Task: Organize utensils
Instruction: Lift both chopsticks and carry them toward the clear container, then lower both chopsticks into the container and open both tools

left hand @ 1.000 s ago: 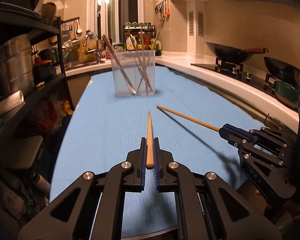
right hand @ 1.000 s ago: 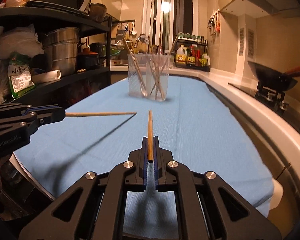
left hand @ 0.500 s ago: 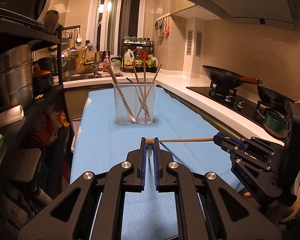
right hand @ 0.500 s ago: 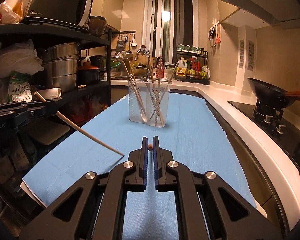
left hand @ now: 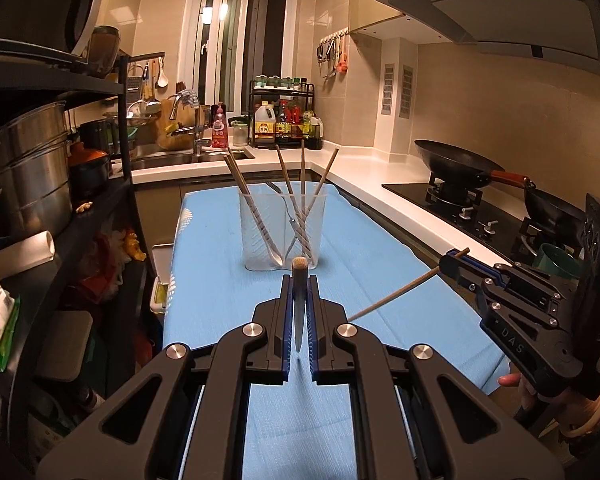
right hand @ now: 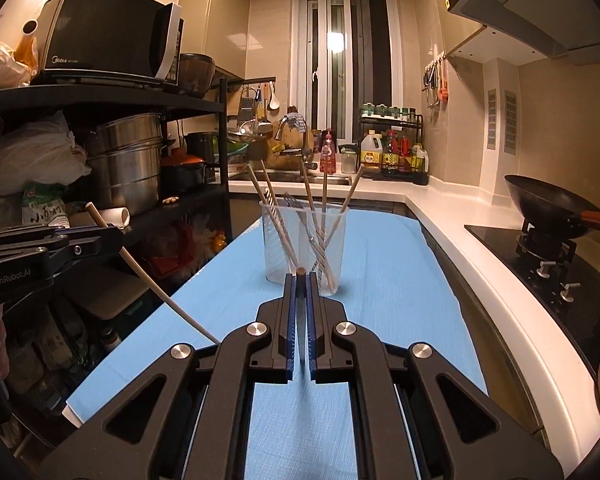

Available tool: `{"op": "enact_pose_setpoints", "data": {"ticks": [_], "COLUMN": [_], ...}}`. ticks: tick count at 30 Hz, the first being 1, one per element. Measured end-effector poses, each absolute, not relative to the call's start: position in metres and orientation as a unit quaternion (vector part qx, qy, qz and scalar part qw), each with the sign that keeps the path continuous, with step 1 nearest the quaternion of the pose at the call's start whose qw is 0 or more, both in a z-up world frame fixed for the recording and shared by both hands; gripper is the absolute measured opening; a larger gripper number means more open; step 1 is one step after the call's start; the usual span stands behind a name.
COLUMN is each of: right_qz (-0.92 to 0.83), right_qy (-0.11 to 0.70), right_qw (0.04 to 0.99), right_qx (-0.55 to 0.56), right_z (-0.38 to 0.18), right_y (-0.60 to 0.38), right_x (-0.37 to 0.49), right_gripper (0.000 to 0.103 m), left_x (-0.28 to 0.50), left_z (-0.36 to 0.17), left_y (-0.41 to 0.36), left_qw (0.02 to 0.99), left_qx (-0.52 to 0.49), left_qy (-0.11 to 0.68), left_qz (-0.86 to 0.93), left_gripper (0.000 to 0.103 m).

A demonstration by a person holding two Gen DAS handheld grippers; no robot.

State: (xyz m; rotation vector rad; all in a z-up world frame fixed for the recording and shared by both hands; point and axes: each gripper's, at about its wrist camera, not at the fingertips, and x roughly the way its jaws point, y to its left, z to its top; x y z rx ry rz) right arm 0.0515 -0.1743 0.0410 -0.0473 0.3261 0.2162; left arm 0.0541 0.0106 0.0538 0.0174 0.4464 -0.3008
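Left wrist view: the left gripper [left hand: 299, 280] pinches a wooden chopstick [left hand: 299, 304] above the blue mat [left hand: 220, 280], before the clear cup [left hand: 282, 232] of utensils.

Right wrist view: the right gripper [right hand: 300, 284] clamps a second chopstick [right hand: 300, 280] before the same cup

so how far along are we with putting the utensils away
Several chopsticks and a fork already stand in the clear cup on the blue mat. In hand: the left gripper is shut on one chopstick, the right gripper on another chopstick, both tips pointing down. Left: dropping these two into the cup. No other loose utensils show on the mat.
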Motion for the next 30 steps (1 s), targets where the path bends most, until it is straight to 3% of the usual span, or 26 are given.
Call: {"op": "enact_pose_setpoints", "data": {"ticks": [14,30], "right_qz": [0.115,0.116], "right_qy": [0.150,0.104], "right_qw": [0.982,0.987], "right_qx": [-0.013,-0.026], "right_z": [0.106,0.193], "right_y": [-0.178,-0.164], "right_x": [0.085,0.168], "right_gripper": [0.005,0.005], "left_x": [0.100,0.170], "left_z": [0.108,0.198], "left_y": [0.019,0.001], "left_qw": [0.955,0.968], "left_qx": [0.012,0.055], "left_qy": [0.252,0.192], "left_qz": [-0.154,-0.153], "left_gripper": [0.006,0.006]}}
